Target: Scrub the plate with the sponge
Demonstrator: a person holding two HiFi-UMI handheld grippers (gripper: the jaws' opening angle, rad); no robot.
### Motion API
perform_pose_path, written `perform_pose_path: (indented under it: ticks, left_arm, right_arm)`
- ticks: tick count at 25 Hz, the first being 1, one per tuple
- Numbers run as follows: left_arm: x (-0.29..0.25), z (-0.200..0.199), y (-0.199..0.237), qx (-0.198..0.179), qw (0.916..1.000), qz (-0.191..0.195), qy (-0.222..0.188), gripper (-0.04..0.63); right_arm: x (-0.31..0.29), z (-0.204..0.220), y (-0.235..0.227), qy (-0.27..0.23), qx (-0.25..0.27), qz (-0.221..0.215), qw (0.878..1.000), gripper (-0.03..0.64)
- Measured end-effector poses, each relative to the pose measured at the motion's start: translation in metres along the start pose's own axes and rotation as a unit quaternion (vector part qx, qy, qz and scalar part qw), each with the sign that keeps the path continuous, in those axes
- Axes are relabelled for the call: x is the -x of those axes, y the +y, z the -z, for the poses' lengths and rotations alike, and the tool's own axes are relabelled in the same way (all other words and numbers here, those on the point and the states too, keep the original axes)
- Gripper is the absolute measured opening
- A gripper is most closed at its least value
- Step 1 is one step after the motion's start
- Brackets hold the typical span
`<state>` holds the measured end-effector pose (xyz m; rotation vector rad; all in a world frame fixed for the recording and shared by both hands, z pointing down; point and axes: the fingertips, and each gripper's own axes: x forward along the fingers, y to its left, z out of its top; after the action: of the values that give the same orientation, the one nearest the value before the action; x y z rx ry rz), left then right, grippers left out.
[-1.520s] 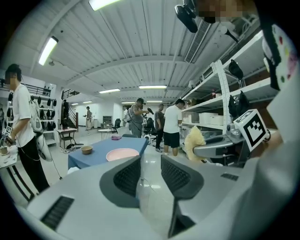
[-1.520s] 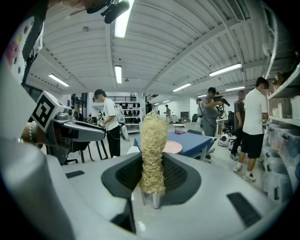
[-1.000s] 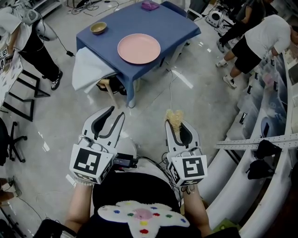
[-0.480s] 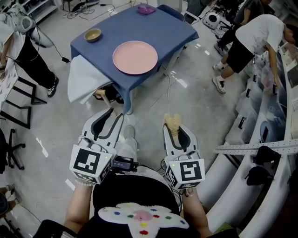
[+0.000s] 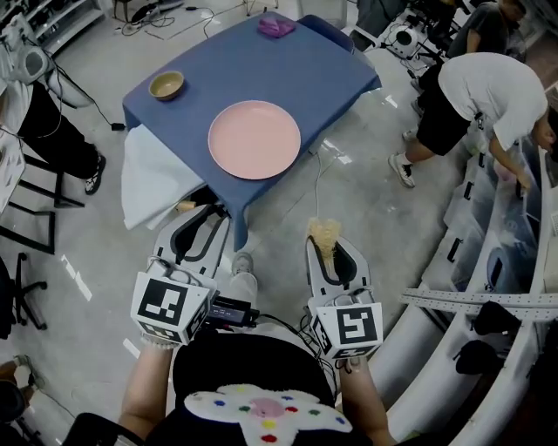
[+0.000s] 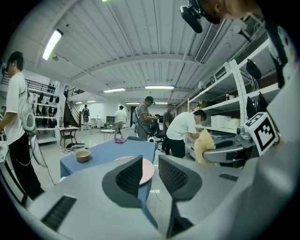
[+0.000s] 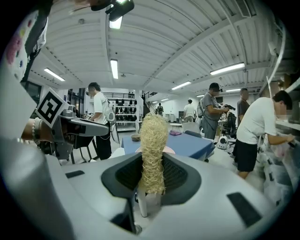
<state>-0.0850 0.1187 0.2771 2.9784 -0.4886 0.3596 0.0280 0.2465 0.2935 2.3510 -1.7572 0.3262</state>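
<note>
— Grey shiny floor [image 5: 366,200] is all around, and a desk [image 5: 261,61] with a blue cloth stands on it, up ahead. What is on the desk?

— A big pink plate [image 5: 254,138] lies flat near the edge closest to us. A small brown bowl [image 5: 166,84] sits by the left corner, well apart from the plate. A purple thing [image 5: 276,25] lies at the far end.

— Where is the sponge?

— The sponge [image 5: 324,231] is yellow and stringy. It is in the right gripper [image 5: 325,248]. That gripper's fingers [image 7: 180,176] are closed on the sponge, and the sponge sticks up out of them.

— Is the sponge touching the plate?

— No. It is over the floor in front of the desk, apart from the plate.

— And the left gripper?

— The left gripper [image 5: 216,218] is beside the right one, close to the desk's near corner. Its fingers [image 6: 129,176] are apart and have just been closing a bit. They hold nothing. The plate shows far off through the gap.

— Who else is in the room?

— A person in a white shirt [image 5: 488,87] bends over by the white shelves [image 5: 440,335] on the right. A white cloth [image 5: 153,179] hangs below the desk's left side.
</note>
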Motion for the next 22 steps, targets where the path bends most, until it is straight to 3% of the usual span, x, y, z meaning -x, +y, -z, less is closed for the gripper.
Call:
perform_pose_path:
  ticks: [22]
  left_arm:
    - [-0.131, -0.003, 0.124, 0.034, 0.9989, 0.004, 0.030, 0.104]
  right_arm:
    - [-0.172, -0.043, -0.030, 0.028, 0.009, -0.002, 1.000, 0.107]
